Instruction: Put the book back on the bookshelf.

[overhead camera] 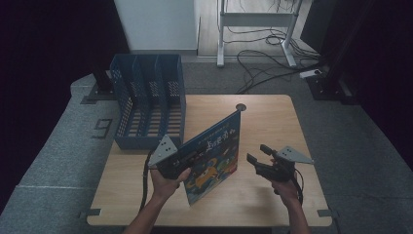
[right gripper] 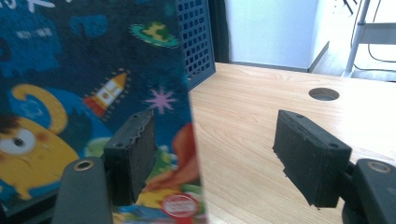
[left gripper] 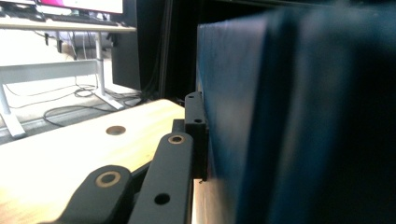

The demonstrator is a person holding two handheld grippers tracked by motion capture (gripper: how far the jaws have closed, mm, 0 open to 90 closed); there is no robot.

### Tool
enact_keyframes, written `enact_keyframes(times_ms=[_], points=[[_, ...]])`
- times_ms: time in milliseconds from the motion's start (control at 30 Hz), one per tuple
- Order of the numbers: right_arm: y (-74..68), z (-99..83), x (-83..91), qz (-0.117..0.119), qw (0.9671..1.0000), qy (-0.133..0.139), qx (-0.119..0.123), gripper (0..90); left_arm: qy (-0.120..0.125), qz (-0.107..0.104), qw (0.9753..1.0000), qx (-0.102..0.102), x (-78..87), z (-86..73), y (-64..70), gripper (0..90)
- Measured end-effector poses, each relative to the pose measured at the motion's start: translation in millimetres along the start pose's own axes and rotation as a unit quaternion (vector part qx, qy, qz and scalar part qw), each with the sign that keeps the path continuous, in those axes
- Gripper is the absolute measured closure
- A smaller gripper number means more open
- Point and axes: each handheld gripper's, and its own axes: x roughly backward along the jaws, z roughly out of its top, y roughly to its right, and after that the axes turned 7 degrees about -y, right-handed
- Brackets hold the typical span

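- Our left claw [overhead camera: 181, 165] gripped the picture book [overhead camera: 214, 153], tilted above the tabletop [overhead camera: 263, 122].
- Our right claw [overhead camera: 258, 154] stood open beside it.
- Risk: this one-edge grip might have let the book pivot and slip.

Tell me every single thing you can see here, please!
book: one, dark blue cover with cartoon rocket and monster, held tilted up above the table middle
file rack: one, blue, slotted, far left corner of table
table: one, light wood, round hole near far edge
desk frame: one, white, on floor beyond table
cables: several, black, floor behind table
left gripper: one, black, shut on the book
right gripper: one, black, jaws open beside the book
hands: two, holding the grippers
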Motion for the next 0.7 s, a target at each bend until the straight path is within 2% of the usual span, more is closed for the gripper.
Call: enact_keyframes(times_ms=[100, 367, 700], points=[[1.6, -0.1, 1.4, -0.001, 1.0, 0.002, -0.004, 29.4, 0.002, 0.008, 1.0, -0.005, 4.4, 7.1, -1.0, 82.4], [1.7, 0.3, 2.9, -0.002, 1.0, 0.004, -0.003, 29.6, 0.022, 0.017, 0.9996, -0.002, 23.8, 21.7, -4.2, 82.3], [0.7, -3.7, -0.8, -0.004, 1.0, -0.006, -0.003, 29.6, 0.033, 0.035, 0.9988, -0.005, 42.1, 34.7, -9.0, 82.2]])
